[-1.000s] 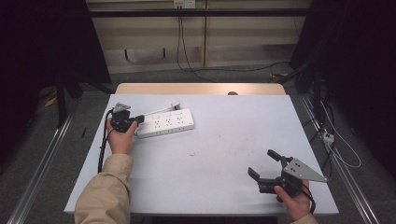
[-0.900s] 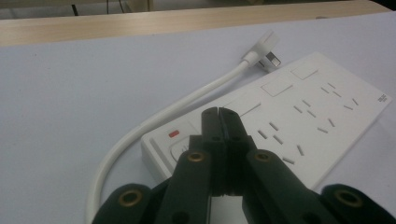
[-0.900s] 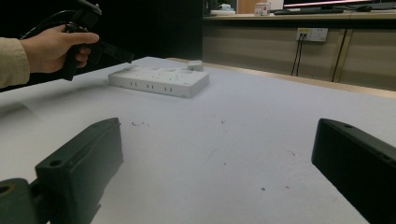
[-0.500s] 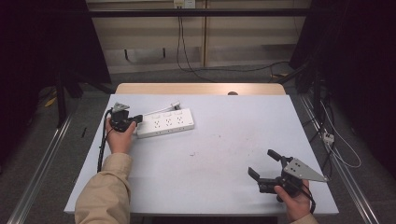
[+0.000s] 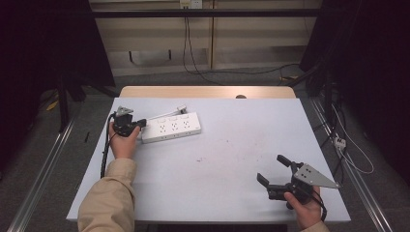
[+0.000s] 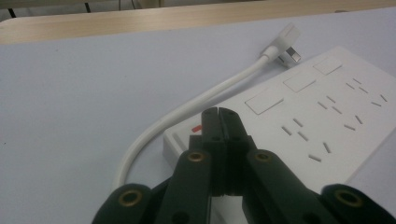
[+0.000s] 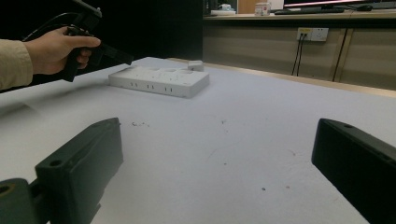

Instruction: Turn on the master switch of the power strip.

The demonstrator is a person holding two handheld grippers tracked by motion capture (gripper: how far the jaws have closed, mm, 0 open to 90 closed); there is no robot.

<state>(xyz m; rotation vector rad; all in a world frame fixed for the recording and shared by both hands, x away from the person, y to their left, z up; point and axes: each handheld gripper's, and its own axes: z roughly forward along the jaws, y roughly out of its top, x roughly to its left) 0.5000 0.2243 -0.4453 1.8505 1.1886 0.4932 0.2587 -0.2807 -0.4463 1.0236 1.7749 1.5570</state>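
Observation:
A white power strip [image 5: 171, 127] lies at the table's far left, its short white cord [image 6: 187, 109] curling round to a flat plug [image 6: 285, 39] beside it. My left gripper [image 5: 140, 123] is shut with nothing between its jaws, and its tips [image 6: 218, 114] hover at the strip's near end, right by a red switch [image 6: 196, 127]. Far from it, at the front right, my right gripper [image 5: 270, 168] is held open just above bare table. From the right gripper view, the power strip [image 7: 159, 81] and the left hand's gripper [image 7: 109, 52] show across the table between its wide-apart jaws.
The pale table [image 5: 217, 193] has small dark specks [image 5: 227, 145] near its middle and a wooden strip [image 5: 208, 92] along its far edge. Cables [image 5: 193, 58] hang from a wall socket behind, and more cables [image 5: 348, 145] lie on the floor at right.

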